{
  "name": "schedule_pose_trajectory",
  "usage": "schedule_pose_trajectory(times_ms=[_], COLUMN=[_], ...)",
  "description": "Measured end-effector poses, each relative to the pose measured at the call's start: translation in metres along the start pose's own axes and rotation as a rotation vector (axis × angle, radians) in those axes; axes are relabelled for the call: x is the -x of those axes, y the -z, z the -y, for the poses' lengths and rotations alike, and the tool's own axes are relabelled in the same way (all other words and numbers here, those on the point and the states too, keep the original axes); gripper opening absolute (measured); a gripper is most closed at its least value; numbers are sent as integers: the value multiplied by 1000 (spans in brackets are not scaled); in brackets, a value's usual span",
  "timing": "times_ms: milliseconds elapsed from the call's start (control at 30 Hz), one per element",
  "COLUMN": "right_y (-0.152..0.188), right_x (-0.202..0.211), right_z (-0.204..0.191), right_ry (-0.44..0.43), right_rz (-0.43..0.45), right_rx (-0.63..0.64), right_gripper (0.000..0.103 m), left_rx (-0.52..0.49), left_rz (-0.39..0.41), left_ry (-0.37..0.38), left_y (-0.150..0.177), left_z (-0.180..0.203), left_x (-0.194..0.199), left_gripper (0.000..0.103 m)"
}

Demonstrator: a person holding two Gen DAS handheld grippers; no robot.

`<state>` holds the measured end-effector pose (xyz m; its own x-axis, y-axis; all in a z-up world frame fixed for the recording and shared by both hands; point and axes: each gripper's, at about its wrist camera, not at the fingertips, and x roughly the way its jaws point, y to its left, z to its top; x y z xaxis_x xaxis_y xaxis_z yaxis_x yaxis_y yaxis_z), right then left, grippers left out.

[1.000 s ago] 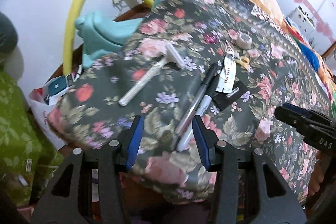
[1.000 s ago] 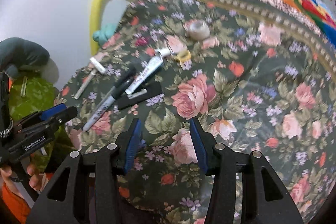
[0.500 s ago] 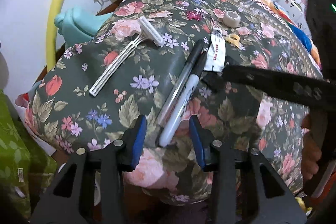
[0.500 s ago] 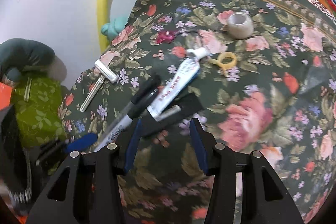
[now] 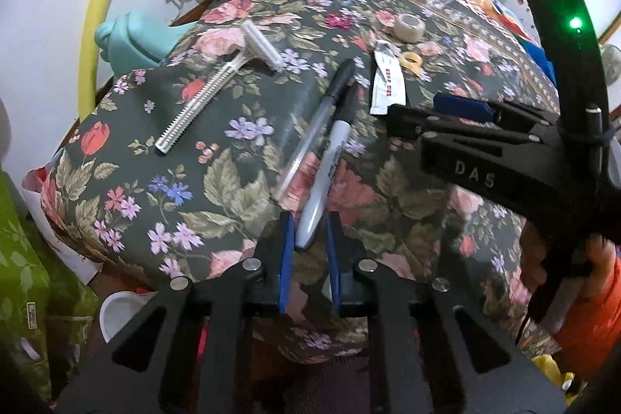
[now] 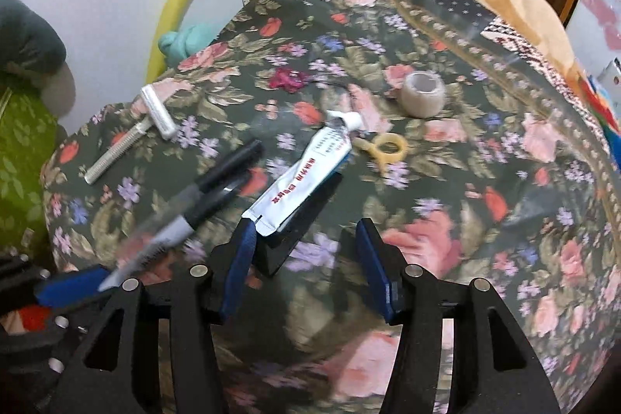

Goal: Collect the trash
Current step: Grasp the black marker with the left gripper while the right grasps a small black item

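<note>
In the left wrist view, the left gripper (image 5: 308, 243) has its jaws nearly closed around the tail of the marker (image 5: 326, 173), which lies on the floral cover (image 5: 217, 189) beside a clear pen (image 5: 316, 127). It seems the pick-up step; next it must squeeze fully and lift. In the right wrist view, the right gripper (image 6: 306, 262) is wide open and holds nothing, just before the white tube (image 6: 302, 177), probably its next target.

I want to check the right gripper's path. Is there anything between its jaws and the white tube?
Nothing visible blocks it. The right gripper is open, and the white tube lies just ahead on a black flat piece. The marker lies to the left, outside that path.
</note>
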<state>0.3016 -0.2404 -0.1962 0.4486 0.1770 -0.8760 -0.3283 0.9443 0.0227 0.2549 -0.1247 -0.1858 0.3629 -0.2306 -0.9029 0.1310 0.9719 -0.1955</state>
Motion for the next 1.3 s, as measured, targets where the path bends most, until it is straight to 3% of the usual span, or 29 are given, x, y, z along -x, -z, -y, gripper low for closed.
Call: schedule_pose_trajectory(times_ms=[300,533,700,900,1000,1067,1300], right_y=[4,-5,-9,-3,3,5,12], right_x=[10,8,-5,-11,-10,-7,11], right_z=[36,38,26,12,4,6,24], right_ry=[-62,-104,-148,-117,-68,-91,-128], right_rz=[-24,-23,-45,-11,11,10,-6], right_rx=[-48,-109,-73,35,137,145,16], right_gripper=[47,48,48,47,42,25,23], left_rx=[-18,-44,-28,-3,5,9,14], left_rz=[-21,-23,0,34,32,27,8], left_ry=[71,47,30,44,32,26,36], left_y=[-18,-46,-54,-51,-52,-51,-43], left_z=[12,22,19,13,16,17,23], left_x=[-11,-33,-41,-42,-42,-41,-33], left_gripper=[15,15,15,14,14,14,10])
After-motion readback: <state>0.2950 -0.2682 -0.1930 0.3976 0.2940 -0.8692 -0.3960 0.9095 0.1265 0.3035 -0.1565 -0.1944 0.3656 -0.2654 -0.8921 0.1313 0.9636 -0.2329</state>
